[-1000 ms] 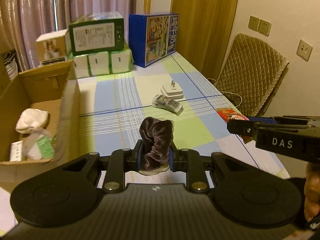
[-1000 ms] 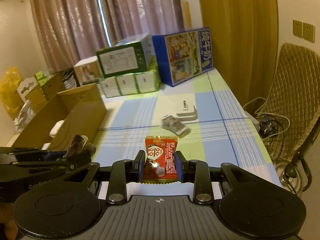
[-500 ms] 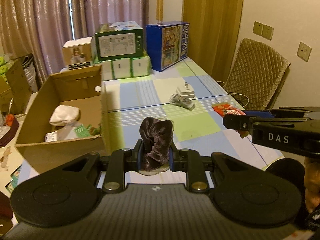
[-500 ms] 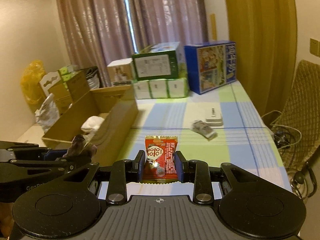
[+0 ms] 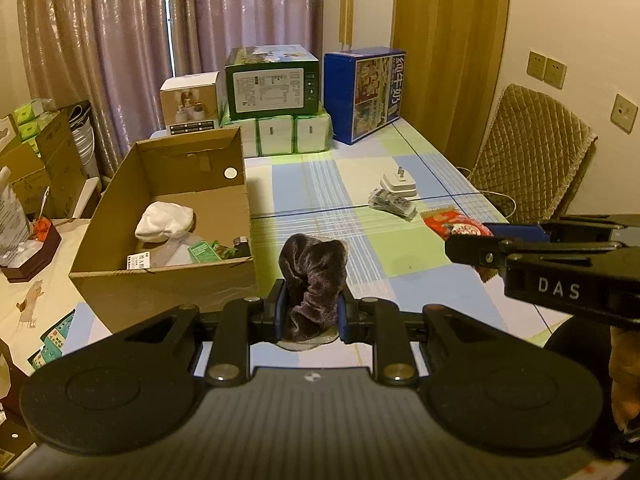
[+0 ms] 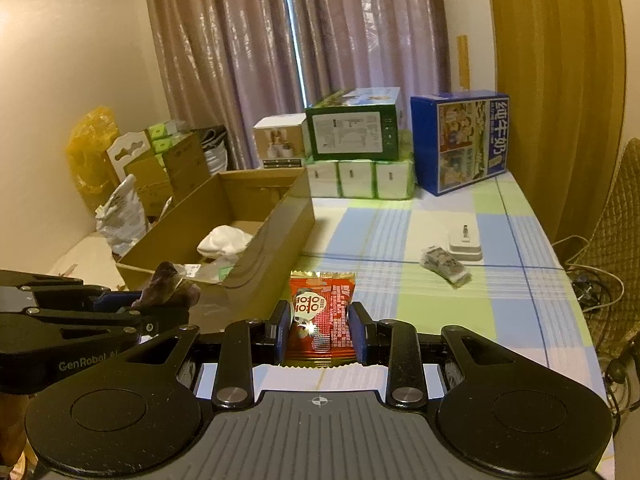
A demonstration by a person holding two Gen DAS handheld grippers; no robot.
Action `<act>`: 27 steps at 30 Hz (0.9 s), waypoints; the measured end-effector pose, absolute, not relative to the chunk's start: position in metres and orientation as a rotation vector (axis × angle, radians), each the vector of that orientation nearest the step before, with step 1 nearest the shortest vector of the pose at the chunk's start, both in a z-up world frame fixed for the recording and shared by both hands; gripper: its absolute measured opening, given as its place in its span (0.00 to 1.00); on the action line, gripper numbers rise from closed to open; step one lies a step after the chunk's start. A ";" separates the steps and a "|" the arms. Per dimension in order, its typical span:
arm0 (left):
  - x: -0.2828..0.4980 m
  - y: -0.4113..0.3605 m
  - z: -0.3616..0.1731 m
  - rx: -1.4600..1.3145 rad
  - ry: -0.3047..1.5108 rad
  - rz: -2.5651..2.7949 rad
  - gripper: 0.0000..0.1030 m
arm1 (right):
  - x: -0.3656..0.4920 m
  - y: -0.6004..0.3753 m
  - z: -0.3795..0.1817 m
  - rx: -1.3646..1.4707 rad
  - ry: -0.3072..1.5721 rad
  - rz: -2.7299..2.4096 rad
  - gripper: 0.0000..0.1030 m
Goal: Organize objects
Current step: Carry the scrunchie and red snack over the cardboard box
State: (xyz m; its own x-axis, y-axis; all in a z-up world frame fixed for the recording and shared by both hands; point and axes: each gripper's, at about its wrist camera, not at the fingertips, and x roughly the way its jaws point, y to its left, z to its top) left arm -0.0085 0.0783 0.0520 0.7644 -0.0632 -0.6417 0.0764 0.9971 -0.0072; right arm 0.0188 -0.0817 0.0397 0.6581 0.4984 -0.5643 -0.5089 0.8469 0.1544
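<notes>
My left gripper (image 5: 310,316) is shut on a dark brown velvet scrunchie (image 5: 314,276), held above the near end of the checked table. My right gripper (image 6: 319,332) is shut on a red snack packet (image 6: 322,312), also lifted over the table. Each gripper shows in the other's view: the right gripper (image 5: 472,240) with the red snack packet (image 5: 456,226) at the right, the left gripper (image 6: 148,308) with the scrunchie (image 6: 168,286) at the left. An open cardboard box (image 5: 176,272) stands on the table's left side, holding a white cloth (image 5: 164,222) and small packets.
A white charger (image 5: 399,184) and a small wrapped packet (image 5: 392,204) lie mid-table. Stacked green cartons (image 5: 272,80), a white box (image 5: 190,104) and a blue box (image 5: 362,92) line the far edge. A quilted chair (image 5: 532,156) stands at the right. More boxes and bags crowd the left.
Both grippers have pulled back and risen from the table, so more of the room and the whole cardboard box now show. Each still holds its object.
</notes>
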 end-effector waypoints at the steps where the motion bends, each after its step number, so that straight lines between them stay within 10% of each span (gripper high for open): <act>1: -0.009 0.080 0.053 0.016 0.695 -0.074 0.20 | 0.018 -0.080 0.039 -0.019 0.637 0.573 0.28; 27: -0.022 0.173 0.060 -0.046 0.694 0.085 0.20 | 0.013 0.019 0.031 -0.129 0.644 0.734 0.28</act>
State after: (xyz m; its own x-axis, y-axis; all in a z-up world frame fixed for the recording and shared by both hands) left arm -0.0216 0.1731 0.0595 0.7656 0.0633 -0.6402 -0.0937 0.9955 -0.0136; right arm 0.0134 0.0192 0.0314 0.5604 0.5825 -0.5887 -0.6590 0.7442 0.1090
